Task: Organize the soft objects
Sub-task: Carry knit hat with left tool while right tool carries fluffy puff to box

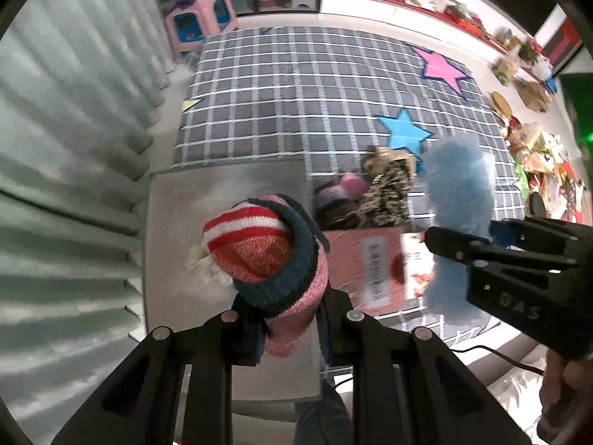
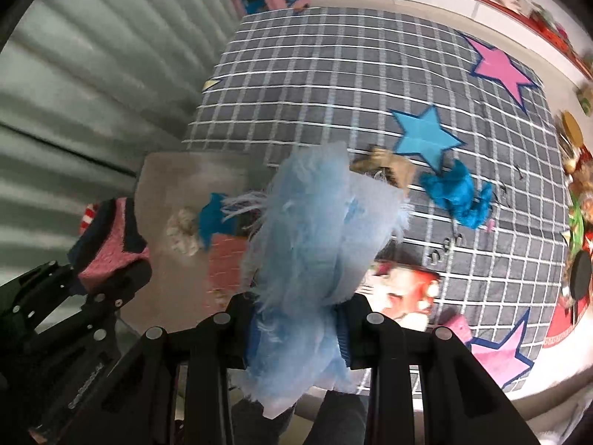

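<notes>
Gripping a rolled knitted sock with red-white stripes, a navy band and a pink cuff (image 1: 267, 259), the left gripper (image 1: 289, 319) has both fingers clenched on the cuff end; the striped toe points forward, held in the air above a grey tabletop (image 1: 222, 185). The right gripper (image 2: 296, 319) is clamped on a fluffy light-blue fabric bundle (image 2: 315, 241), which stands up between its fingers and hangs slightly below them. A small cream knitted piece (image 2: 183, 231) lies on the tabletop. Beside the table sits a pink cardboard box (image 1: 355, 259) with soft items in it. A teal fuzzy cloth (image 2: 457, 194) lies on the grey checked rug with star patches (image 1: 296, 92), just beside the blue star.
</notes>
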### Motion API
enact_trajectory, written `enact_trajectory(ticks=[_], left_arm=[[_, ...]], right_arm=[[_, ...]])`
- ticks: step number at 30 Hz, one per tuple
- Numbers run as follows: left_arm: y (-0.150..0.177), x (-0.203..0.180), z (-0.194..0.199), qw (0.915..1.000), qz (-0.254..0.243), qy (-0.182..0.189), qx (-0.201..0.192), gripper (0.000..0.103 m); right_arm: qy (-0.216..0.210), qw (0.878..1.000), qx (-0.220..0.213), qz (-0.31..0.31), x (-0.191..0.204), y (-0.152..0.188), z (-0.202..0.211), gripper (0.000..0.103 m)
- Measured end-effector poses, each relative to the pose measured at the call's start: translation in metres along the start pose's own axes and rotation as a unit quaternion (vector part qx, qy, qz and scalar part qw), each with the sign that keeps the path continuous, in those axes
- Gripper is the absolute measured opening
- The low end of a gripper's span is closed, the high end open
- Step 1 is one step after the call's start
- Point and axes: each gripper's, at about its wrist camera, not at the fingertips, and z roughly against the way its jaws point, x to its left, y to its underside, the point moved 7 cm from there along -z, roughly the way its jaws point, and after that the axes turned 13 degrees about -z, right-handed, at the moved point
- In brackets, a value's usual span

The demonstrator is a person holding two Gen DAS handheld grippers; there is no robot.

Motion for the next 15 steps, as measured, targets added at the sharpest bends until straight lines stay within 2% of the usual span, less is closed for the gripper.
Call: enact_trajectory(ticks=[10,15], left_arm=[[0.063,0.054,-0.008,0.9979,0.061,-0.011,0.014,0.024],[0.095,0.071,-0.017,0.9961,0.083,-0.01,0.028,0.024]], right_arm=[[-0.019,0.997,0.022,0.078,0.082,0.031,-0.015,0.035],[-0.019,0.994,0.043,0.103,0.106,0.051,-0.032,0.035]])
